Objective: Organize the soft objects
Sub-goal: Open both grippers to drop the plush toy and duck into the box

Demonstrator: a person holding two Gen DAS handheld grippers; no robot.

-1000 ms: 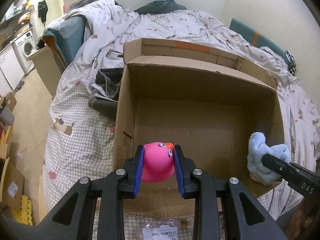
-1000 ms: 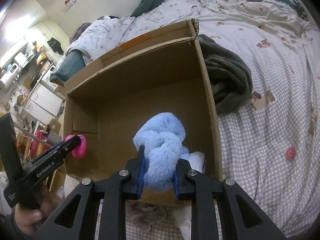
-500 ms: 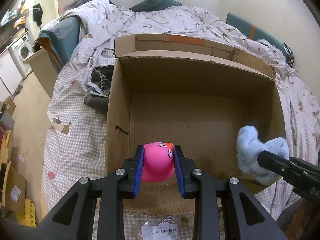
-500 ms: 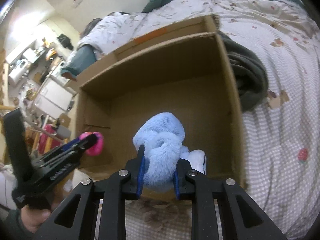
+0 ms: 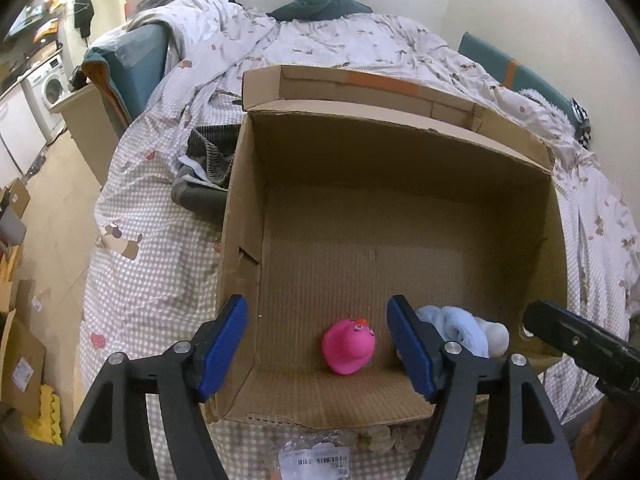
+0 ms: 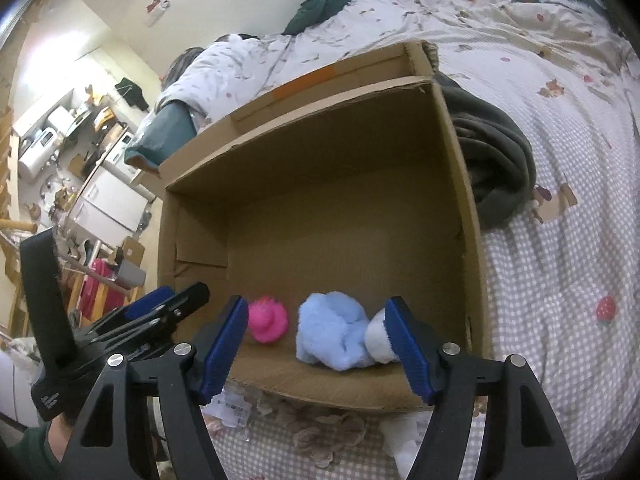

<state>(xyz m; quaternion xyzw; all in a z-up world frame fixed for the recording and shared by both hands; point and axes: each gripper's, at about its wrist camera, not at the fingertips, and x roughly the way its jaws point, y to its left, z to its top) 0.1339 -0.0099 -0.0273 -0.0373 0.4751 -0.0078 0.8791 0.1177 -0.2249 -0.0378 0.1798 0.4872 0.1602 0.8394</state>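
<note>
Sitting side by side in the box (image 5: 248, 208) are my pink toy (image 5: 349, 346) and blue fluffy toy (image 6: 334, 336). Both my left gripper (image 5: 318, 346) and right gripper (image 6: 316, 346) are wide apart, holding nothing. Only my right view shows the dark blanket (image 6: 498, 168) past the box's right wall.

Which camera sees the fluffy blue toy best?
The right wrist view: the fluffy light-blue plush toy lies nearly whole on the cardboard box floor. In the left wrist view, the toy is partly hidden behind the left gripper's blue-padded fingers.

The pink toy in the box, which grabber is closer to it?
Left. The left gripper hangs open right over the pink toy; the right gripper is open over the blue plush beside it.
</note>
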